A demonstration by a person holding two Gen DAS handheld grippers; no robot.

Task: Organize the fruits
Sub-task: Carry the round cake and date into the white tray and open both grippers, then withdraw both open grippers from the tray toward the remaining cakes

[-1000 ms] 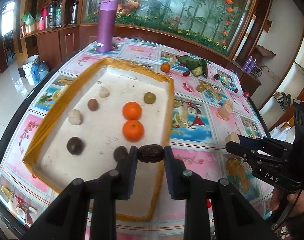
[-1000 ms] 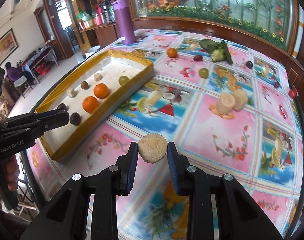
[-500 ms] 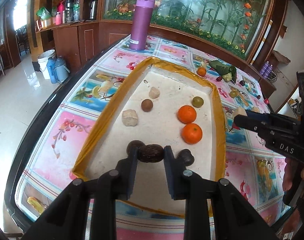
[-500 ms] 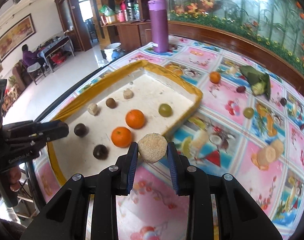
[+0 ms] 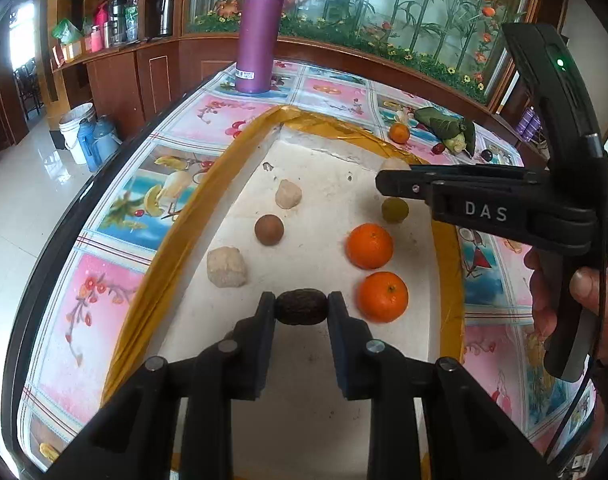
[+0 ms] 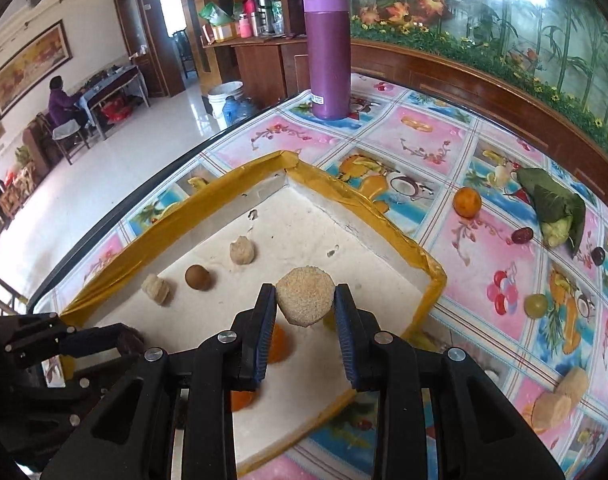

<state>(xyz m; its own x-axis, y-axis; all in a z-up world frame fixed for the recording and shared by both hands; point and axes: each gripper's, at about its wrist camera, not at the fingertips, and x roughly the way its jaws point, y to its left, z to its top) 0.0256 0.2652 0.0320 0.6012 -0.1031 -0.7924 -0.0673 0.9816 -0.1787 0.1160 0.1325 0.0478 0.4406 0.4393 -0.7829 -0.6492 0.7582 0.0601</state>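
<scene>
My left gripper [image 5: 301,307] is shut on a dark wrinkled fruit [image 5: 301,307] above the near part of the white tray with a yellow rim [image 5: 175,256]. On the tray floor lie two oranges [image 5: 370,245], a green fruit [image 5: 394,210], a brown round fruit [image 5: 269,230] and two pale chunks [image 5: 226,267]. My right gripper [image 6: 304,303] is shut on a pale, grainy round chunk [image 6: 304,300] over the tray [image 6: 392,232]. In the left wrist view the right gripper [image 5: 388,168] reaches in from the right, held by a hand [image 5: 584,288]. The left gripper's fingers [image 6: 35,340] show at the lower left of the right wrist view.
A tall purple flask [image 6: 330,50] stands on the flowered tablecloth beyond the tray. Right of the tray lie an orange [image 6: 467,201], a leaf-wrapped bundle [image 6: 556,208], dark small fruits [image 6: 522,235], a green fruit [image 6: 536,305] and pale chunks [image 6: 560,400]. The table edge runs along the left.
Both grippers have moved in over the tray, each still gripping its piece. The right gripper now hangs above the tray's far right part; the left one sits lower and closer to the oranges.
</scene>
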